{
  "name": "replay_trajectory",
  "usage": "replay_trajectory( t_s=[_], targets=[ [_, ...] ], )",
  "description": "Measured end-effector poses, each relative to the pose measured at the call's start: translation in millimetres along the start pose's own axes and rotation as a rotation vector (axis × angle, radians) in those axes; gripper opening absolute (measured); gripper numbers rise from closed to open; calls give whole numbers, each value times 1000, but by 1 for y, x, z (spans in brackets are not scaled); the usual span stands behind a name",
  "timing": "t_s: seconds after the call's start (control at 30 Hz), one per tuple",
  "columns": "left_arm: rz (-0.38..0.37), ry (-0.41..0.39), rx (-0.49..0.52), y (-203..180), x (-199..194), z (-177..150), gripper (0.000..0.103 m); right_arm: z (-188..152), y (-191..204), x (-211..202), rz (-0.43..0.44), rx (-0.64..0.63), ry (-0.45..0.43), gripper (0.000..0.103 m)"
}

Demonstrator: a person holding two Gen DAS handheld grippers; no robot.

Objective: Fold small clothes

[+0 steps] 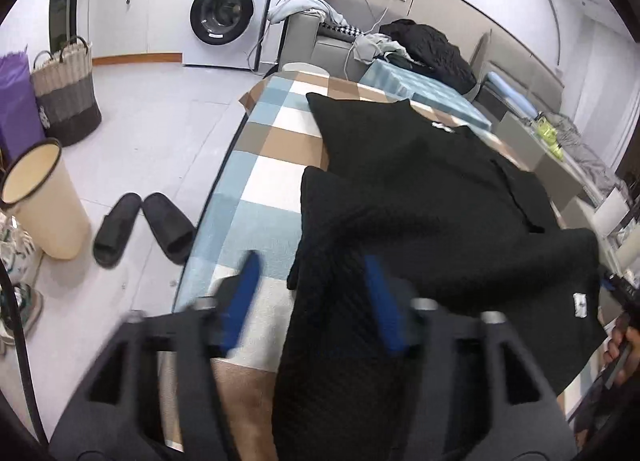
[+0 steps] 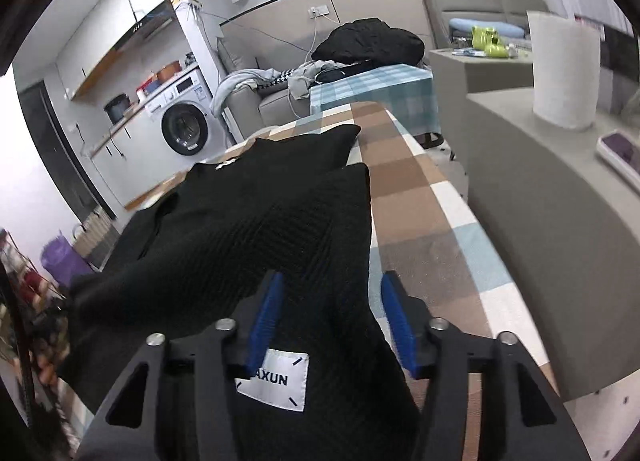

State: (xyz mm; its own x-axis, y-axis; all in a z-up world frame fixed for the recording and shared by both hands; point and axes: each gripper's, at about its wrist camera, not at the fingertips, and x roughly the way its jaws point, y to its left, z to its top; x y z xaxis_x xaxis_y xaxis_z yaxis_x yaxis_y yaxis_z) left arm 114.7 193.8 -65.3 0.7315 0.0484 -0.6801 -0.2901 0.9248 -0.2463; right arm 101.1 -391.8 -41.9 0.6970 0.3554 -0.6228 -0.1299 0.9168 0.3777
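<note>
A black knitted garment point(image 1: 420, 197) lies spread on the table with the checked cloth point(image 1: 272, 165). My left gripper point(image 1: 312, 289) is open, its blue fingers point(image 1: 244, 293) wide apart; the garment's near left edge hangs between them. The left wrist view is blurred by motion. In the right wrist view the same garment point(image 2: 256, 221) drapes over my right gripper point(image 2: 332, 301), which is open, with cloth and a white label point(image 2: 276, 383) lying between the blue fingers point(image 2: 268, 313). The checked table point(image 2: 420, 221) runs ahead of it.
A grey sofa point(image 1: 332, 49) with heaped clothes stands beyond the table. A washing machine point(image 1: 224, 17), woven basket point(image 1: 66, 97), cream bin point(image 1: 44, 201) and black slippers point(image 1: 144, 225) are on the floor at left. A grey ledge point(image 2: 560, 221) with a paper roll point(image 2: 564, 69) is at right.
</note>
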Motion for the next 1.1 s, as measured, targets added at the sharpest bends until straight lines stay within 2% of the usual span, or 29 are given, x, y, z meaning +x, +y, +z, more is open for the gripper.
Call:
replay_trajectory(
  t_s=[0.03,0.1,0.27,0.37,0.43,0.47,0.5,0.53,0.57,0.67,1.1],
  targets=[
    [-6,7,-8,1,3,0,67,0,-2,2,12,11,12,60],
    [-14,48,-24,2,13,2,67,3,-4,12,47,40,37,61],
    [-38,124,-8,-9,41,8,67,11,2,39,66,39,119,62],
    [-33,132,25,-21,55,12,62,17,8,49,45,10,130,60],
    [-17,129,34,-25,63,15,33,19,11,52,41,1,125,55],
    [-16,133,37,-27,66,17,27,20,13,53,37,-13,121,51],
    [-17,138,41,-28,68,18,16,20,16,56,25,-40,125,42],
    [-18,139,50,-29,68,19,12,19,19,57,-3,-70,129,30],
    [-18,137,64,-31,68,18,10,19,20,58,-14,-82,132,21],
    [-6,134,112,-38,64,14,9,17,19,59,-7,-91,149,13],
    [-19,129,168,-40,14,-29,8,-6,11,40,11,-128,206,10]
  ],
)
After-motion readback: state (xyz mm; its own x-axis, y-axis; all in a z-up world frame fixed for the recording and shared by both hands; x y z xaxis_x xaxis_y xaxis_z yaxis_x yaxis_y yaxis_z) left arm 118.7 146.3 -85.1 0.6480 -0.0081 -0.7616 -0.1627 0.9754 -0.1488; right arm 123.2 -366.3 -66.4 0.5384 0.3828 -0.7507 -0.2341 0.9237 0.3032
